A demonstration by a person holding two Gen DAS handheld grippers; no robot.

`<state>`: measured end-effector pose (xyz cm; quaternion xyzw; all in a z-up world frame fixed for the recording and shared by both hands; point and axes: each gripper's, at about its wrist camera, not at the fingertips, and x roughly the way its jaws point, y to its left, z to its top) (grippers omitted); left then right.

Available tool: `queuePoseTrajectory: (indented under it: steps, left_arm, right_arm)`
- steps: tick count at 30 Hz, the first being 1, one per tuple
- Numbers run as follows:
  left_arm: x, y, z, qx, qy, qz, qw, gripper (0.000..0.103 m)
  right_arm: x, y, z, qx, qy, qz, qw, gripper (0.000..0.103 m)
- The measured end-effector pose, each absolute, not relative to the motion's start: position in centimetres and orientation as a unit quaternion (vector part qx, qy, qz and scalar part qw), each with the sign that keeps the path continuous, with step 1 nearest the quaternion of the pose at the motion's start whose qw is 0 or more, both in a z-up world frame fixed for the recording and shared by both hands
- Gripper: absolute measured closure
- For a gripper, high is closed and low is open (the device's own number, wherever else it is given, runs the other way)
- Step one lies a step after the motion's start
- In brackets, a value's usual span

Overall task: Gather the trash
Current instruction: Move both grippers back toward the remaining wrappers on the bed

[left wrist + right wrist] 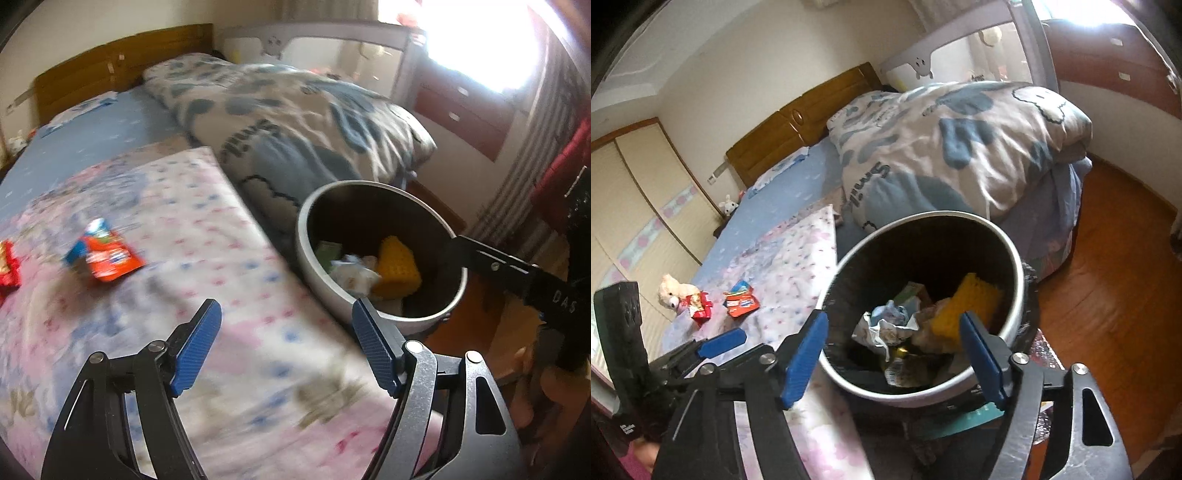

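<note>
Bedroom surroundings were seen: a flowered blanket [192,221] spread over the bed, orange wrappers [107,258] lying on it, a trash bin [1015,295] beside it holding crumpled litter. Both the left gripper [286,343] and right gripper [894,354] were held wide, empty. Wrapper print was blurred.

Bin [1015,280] mouth unobstructed

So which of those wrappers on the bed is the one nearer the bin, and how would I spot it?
Start at the pink floral quilt spread over the bed, left of the round trash bin. Two snack wrappers lie near a small teddy bear. Yours is the flat orange-red wrapper with a blue end, lying apart from the bear; the red wrapper lies right beside it.
</note>
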<state>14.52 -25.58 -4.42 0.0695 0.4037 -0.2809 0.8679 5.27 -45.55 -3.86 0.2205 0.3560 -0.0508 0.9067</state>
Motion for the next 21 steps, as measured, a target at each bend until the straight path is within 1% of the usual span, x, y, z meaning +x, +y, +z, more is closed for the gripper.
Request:
queuePoseTrajectory:
  steps: [3,8,11,17,21]
  left_arm:
    - [14.6,-22.9,-4.2,0.052,0.4,-0.268,0.875,0.028]
    - [14.5,-18.1,-3.9,0.038,0.387,-0.216,0.895,0.028]
    - [14.7,-15.9,-4.0,0.044,0.381,-0.179,0.906,0.024]
    - [14.6,-10.6,-4.3,0.031,0.365,-0.134,0.921,0.023]
    - [15.0,-7.4,-4.9,0.019,0.373,-0.105,0.922,0.021]
  right_arm:
    - [5.3,-44.3,-3.7,0.222,0.349,-0.043,0.91,0.023]
    - [6.3,-41.5,-3.7,0.221,0.348,-0.018,0.911,0.022]
    - [6.8,-39.5,-3.8,0.214,0.348,-0.003,0.913,0.021]
    - [8.1,-35.8,-4.4,0.204,0.359,0.031,0.91,0.02]
    - [9.3,-33.4,-5.0,0.199,0.366,0.052,0.907,0.018]
